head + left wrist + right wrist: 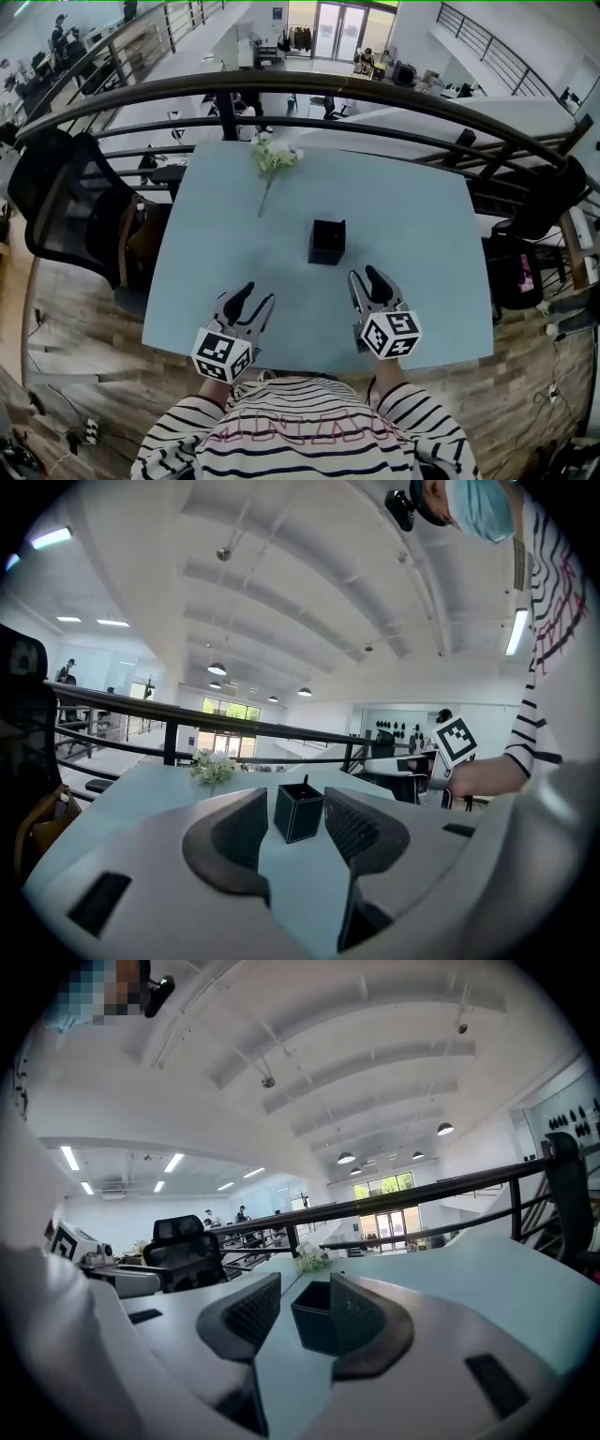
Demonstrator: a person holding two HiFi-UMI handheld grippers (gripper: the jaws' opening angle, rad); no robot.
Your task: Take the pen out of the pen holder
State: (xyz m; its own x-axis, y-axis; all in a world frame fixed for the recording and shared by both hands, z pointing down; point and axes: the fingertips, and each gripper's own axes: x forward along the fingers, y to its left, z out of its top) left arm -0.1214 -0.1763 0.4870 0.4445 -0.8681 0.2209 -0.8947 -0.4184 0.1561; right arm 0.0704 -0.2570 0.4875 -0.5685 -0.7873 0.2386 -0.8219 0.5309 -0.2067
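A small black square pen holder (327, 241) stands in the middle of the pale blue table (422, 244). In the left gripper view, the thin dark tip of a pen (305, 781) pokes above the holder's (299, 814) rim. My left gripper (260, 292) hovers open near the table's front edge, left of and nearer than the holder. My right gripper (364, 273) is open too, just right of and nearer than it. Both gripper views look at the holder (314, 1316) between open jaws (294, 819) (305, 1290), with nothing held.
A sprig of white flowers (274, 157) lies at the table's far side. A dark railing (309, 86) runs behind the table. Black office chairs stand at the left (66, 202) and right (539, 211). My striped sleeves are at the front edge.
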